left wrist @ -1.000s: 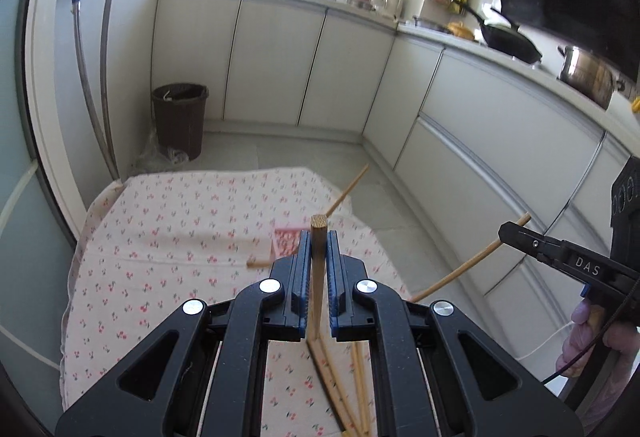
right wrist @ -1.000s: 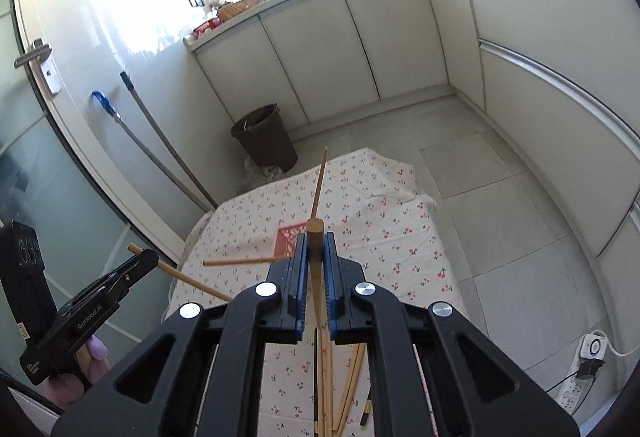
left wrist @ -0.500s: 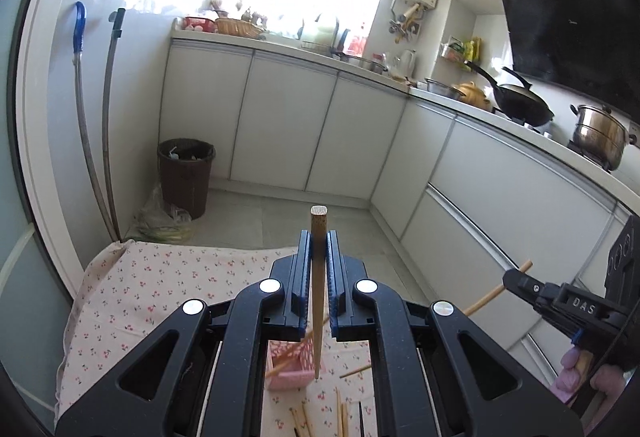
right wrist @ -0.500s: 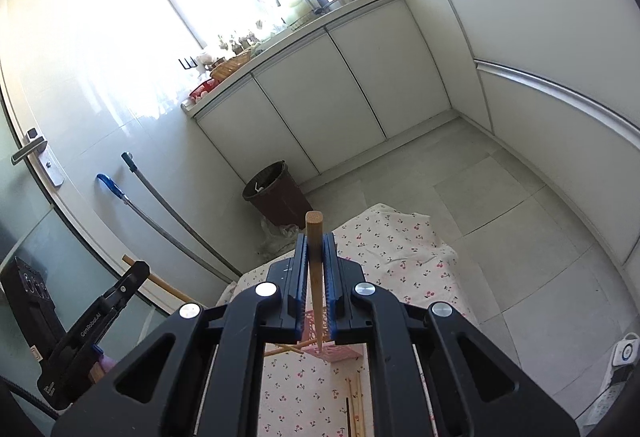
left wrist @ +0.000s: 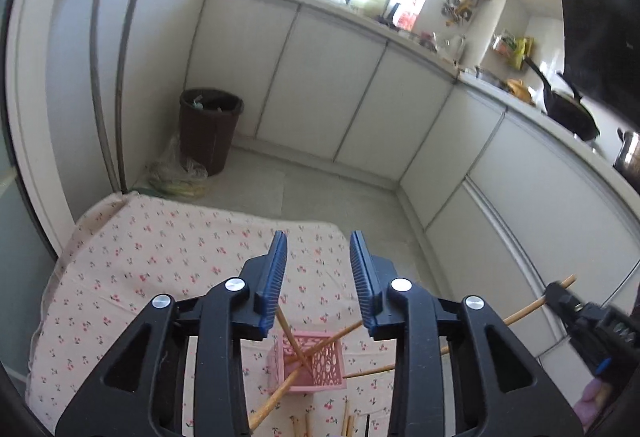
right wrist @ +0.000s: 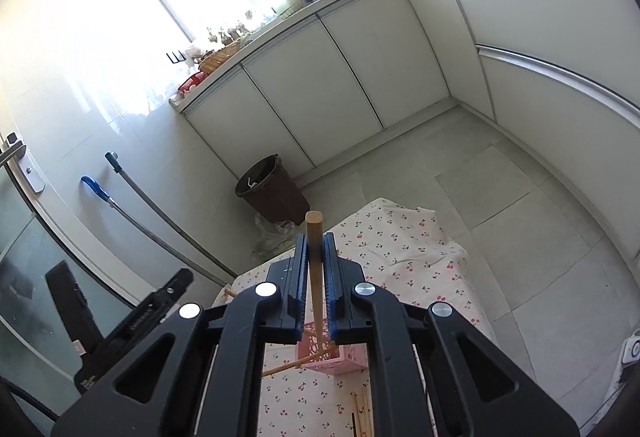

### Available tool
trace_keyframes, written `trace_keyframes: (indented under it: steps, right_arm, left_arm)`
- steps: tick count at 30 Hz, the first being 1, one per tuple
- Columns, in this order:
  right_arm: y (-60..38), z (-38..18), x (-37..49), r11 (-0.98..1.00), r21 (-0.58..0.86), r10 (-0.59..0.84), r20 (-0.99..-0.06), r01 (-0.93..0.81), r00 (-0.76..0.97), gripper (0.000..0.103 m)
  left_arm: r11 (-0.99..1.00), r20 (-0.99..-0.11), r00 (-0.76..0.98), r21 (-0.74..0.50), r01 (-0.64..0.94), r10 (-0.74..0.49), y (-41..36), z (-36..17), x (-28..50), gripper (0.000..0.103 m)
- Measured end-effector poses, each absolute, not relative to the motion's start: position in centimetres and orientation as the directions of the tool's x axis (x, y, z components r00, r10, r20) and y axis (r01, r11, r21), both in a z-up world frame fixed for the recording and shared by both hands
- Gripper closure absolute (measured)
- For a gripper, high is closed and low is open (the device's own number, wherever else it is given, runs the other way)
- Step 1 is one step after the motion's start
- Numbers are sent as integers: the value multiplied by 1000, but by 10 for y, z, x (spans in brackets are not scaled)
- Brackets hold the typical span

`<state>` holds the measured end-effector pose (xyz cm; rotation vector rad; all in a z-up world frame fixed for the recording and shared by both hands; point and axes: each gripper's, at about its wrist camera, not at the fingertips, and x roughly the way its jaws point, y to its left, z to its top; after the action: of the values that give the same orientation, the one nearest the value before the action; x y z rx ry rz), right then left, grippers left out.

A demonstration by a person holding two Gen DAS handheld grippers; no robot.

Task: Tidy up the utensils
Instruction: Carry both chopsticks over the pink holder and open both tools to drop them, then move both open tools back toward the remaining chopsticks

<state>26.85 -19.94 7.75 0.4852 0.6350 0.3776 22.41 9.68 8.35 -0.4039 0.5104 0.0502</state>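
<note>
wooden chopstick (right wrist: 314,257) clamped in right gripper (right wrist: 315,269) above pink basket (right wrist: 340,361).

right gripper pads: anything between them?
Yes. In the right wrist view, the right gripper is shut on a wooden chopstick, upright above the pink perforated basket.

No word or number can be read with certainty here. On the side of the left gripper (right wrist: 180,279), low on its black body, there is a short line of small white letters, but they are too small and blurred to read. The right gripper (left wrist: 558,293) carries a pale marking on its black body, also blurred beyond reading.
</note>
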Motion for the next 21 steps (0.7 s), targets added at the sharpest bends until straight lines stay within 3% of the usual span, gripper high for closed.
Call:
trace_keyframes:
  steps: [8,14,18,21]
  right_arm:
    - [-173,70,277,855,488,437,-492,-177,753,95]
    - [-145,51,289,866,466,435,-524,-181,732,95]
    - [-125,42,290,863,453,463,-538,-221,704,86]
    - [-114,47,281,885,395,442,-540,-248,716,86]
  left_arm:
    - [901,-432,901,-407,-151,-45,115,108,199,59]
    - [904,-478,877,-396,-160,-54,118,97,207,59]
    - [923,-517,855,-347,-164,-42,110,87,213,59]
    - [936,-535,844,-316,-158,-38,103,81,213,58]
